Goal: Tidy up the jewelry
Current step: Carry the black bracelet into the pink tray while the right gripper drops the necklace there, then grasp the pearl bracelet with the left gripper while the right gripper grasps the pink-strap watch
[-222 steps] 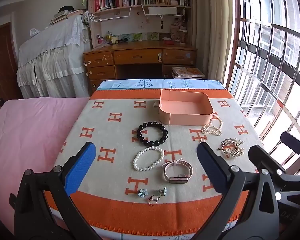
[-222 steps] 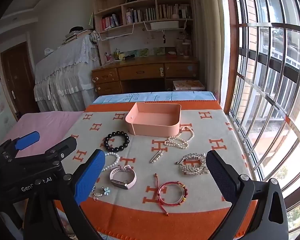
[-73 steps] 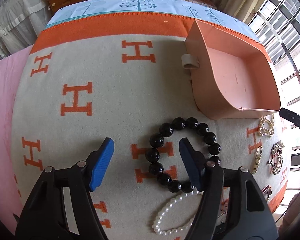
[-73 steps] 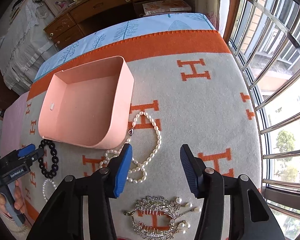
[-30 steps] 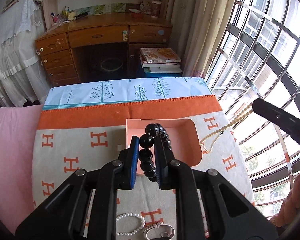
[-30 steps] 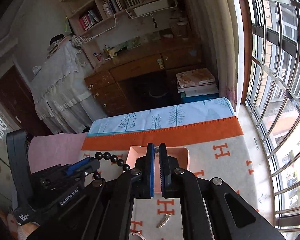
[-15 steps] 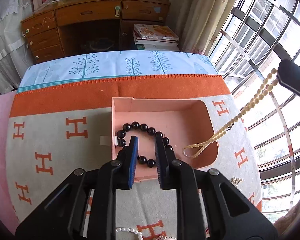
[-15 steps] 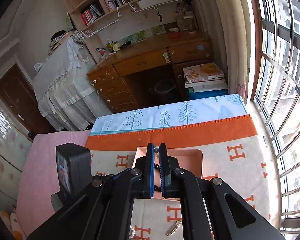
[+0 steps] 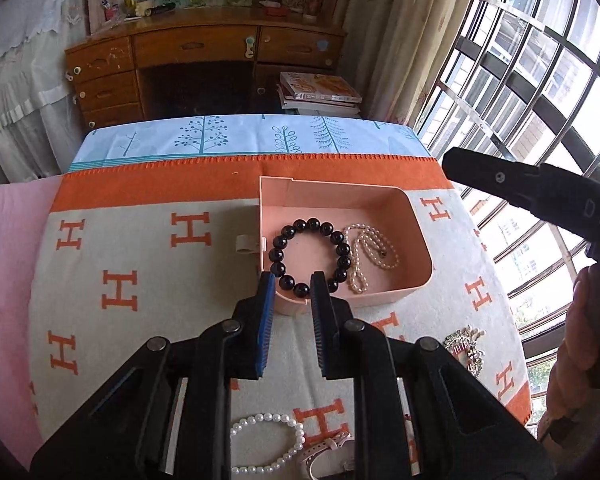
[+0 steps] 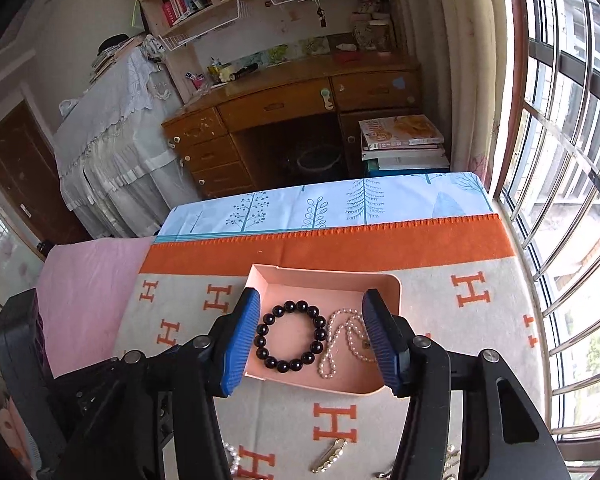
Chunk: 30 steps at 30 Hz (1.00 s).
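Note:
A pink tray (image 9: 416, 216) (image 10: 324, 278) stands on the H-patterned cloth. Inside it lie a black bead bracelet (image 9: 282, 242) (image 10: 288, 336) and a pearl necklace (image 9: 374, 250) (image 10: 346, 340), side by side. My left gripper (image 9: 292, 292) hovers above the tray's near edge, jaws a small gap apart, holding nothing. My right gripper (image 10: 312, 340) is wide open and empty above the tray, its fingers either side of the jewelry. It shows as a black arm (image 9: 540, 196) at the right of the left wrist view.
On the cloth nearer me lie a white pearl bracelet (image 9: 268, 448), a pink watch (image 9: 320, 454), a silver hair comb (image 9: 466, 344) and a small gold clip (image 10: 330, 458). A pink bed (image 9: 4, 260) adjoins the left. A window (image 10: 572, 160) is at the right.
The black bracelet has been let go and lies flat in the tray. My right gripper has opened and dropped the pearl necklace into the tray. My left jaws have parted slightly.

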### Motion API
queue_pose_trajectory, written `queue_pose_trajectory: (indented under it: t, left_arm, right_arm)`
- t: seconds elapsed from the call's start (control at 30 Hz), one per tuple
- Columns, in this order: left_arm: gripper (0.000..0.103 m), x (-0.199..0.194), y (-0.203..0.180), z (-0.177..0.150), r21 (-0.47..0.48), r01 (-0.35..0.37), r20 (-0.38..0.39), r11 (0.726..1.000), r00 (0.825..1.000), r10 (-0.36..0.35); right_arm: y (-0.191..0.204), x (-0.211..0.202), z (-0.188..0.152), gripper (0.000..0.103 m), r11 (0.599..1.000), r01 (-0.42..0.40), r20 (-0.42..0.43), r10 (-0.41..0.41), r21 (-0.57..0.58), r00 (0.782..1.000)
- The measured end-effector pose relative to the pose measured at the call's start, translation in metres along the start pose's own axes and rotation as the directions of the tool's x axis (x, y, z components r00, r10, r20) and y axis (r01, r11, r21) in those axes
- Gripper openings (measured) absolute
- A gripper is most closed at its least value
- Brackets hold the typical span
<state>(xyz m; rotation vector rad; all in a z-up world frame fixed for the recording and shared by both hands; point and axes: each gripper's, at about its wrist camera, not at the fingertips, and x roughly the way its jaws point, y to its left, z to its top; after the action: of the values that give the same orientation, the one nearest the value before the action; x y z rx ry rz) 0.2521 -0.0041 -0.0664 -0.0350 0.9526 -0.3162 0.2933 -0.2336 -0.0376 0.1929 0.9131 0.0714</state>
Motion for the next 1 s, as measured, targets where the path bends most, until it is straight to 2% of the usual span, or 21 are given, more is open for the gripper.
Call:
queue_pose_trajectory:
  t: [0.3,0.4,0.43,0.5,0.53,0.57,0.8,1.0]
  left_arm:
    - [0.015,-0.048,-0.005,-0.036,0.005,-0.049,0.089,0.999,0.995,0.048]
    - [0.016,-0.062,-0.003,-0.049,0.001,-0.050,0.108,0.999,0.993,0.050]
    - [0.020,-0.065,-0.002,-0.054,-0.001,-0.049,0.107,0.999,0.993,0.048]
    - [0.042,-0.071,0.000,-0.064,-0.007,-0.035,0.106,0.999,0.994,0.035]
    - [0.061,-0.075,0.001,-0.070,-0.012,-0.023,0.108,1.000,0.994,0.025]
    - [0.068,-0.078,0.003,-0.075,-0.017,-0.013,0.114,1.000,0.993,0.015]
    - [0.068,-0.091,0.011,-0.102,-0.046,-0.027,0.115,0.999,0.993,0.032]
    - [0.068,-0.101,0.037,-0.122,-0.104,-0.025,0.108,0.994,0.993,0.036]
  right_arm:
    - [0.004,-0.026,-0.048,0.054,0.999,-0.029,0.005,0.029,-0.026,1.000]
    - [0.001,-0.039,-0.067,0.060,0.999,-0.045,0.019,0.045,-0.024,0.999]
    - [0.002,-0.047,-0.073,0.060,0.999,-0.047,0.027,0.047,-0.023,0.999]
    - [0.003,-0.055,-0.087,0.061,0.998,-0.050,0.038,0.051,-0.029,0.998]
    - [0.004,-0.060,-0.093,0.061,0.998,-0.054,0.040,0.055,-0.035,0.998]
    - [0.005,-0.064,-0.099,0.061,0.998,-0.056,0.040,0.058,-0.040,0.998]
    - [0.012,-0.082,-0.145,0.061,0.994,-0.060,0.035,0.063,-0.090,0.997]
    - [0.023,-0.085,-0.183,0.061,0.988,-0.040,0.010,0.041,-0.149,0.999]
